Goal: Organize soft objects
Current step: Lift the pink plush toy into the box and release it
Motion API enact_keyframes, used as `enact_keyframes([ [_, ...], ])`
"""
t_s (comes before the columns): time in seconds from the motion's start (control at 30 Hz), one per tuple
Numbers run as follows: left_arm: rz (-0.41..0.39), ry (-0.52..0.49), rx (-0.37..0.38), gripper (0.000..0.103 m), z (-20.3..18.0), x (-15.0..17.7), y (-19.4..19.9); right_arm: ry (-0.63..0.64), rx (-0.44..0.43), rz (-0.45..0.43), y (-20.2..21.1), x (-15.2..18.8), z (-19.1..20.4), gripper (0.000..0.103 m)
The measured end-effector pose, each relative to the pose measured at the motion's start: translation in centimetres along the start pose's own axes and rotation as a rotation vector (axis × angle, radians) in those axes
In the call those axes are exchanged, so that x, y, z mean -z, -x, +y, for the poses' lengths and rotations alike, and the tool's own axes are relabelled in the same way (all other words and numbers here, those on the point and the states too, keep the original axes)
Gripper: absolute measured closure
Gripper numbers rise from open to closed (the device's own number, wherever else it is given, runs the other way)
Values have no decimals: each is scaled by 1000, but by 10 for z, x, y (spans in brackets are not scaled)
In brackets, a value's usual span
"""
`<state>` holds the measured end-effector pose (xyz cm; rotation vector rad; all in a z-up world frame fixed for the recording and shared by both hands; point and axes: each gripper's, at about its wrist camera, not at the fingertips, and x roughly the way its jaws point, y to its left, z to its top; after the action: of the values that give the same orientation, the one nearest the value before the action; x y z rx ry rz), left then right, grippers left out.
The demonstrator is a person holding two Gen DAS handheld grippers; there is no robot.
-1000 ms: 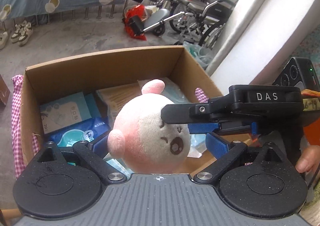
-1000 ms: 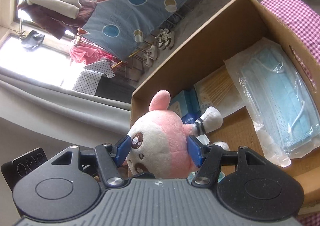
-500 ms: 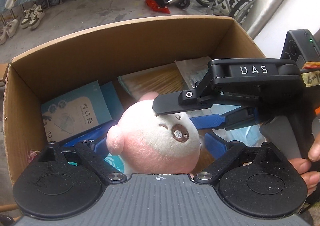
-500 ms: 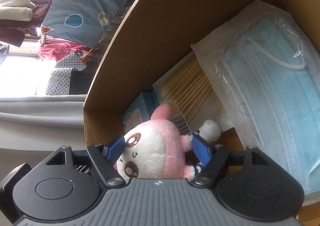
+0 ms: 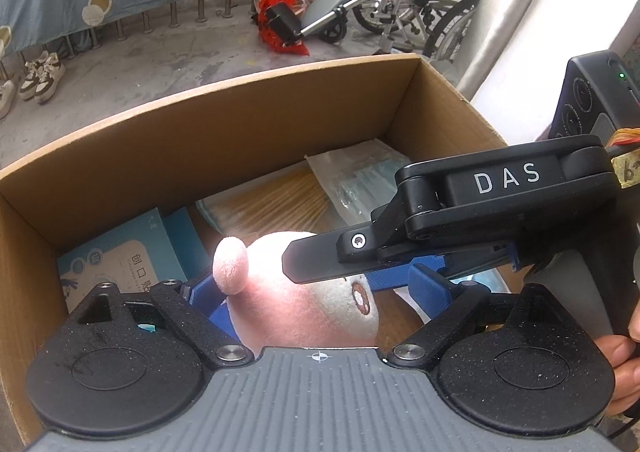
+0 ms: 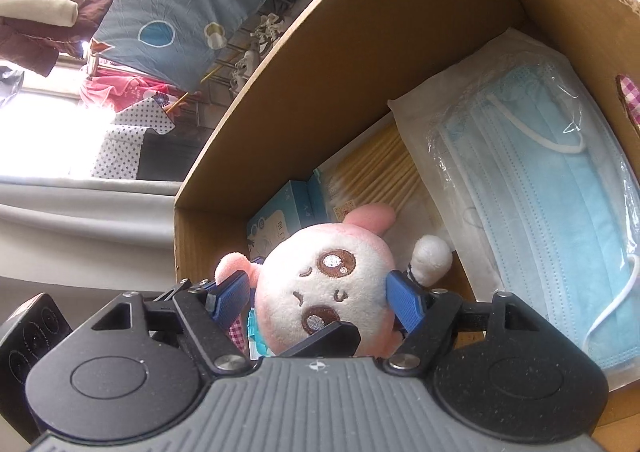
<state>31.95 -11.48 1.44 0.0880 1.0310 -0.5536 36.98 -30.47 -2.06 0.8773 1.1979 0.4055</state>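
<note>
We see the pink plush toy (image 5: 304, 304) between our left gripper (image 5: 316, 292) jaws — inside the cardboard box (image 5: 248, 123), right gripper (image 5: 404, 272) crossing above.
</note>
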Motion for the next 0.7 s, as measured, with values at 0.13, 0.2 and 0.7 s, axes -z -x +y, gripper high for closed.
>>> enact_keyframes([
  [0.13,-19,3,27,8,1,-3,1,5,-9,-27,13,-4,0,25],
  [0.2,-40,-2,35,8,0,-5,4,12,-14,-41,17,-5,2,25],
  [0.7,11,-6,22,8,5,-4,-14,-19,37,-13,-1,-2,-13,25],
])
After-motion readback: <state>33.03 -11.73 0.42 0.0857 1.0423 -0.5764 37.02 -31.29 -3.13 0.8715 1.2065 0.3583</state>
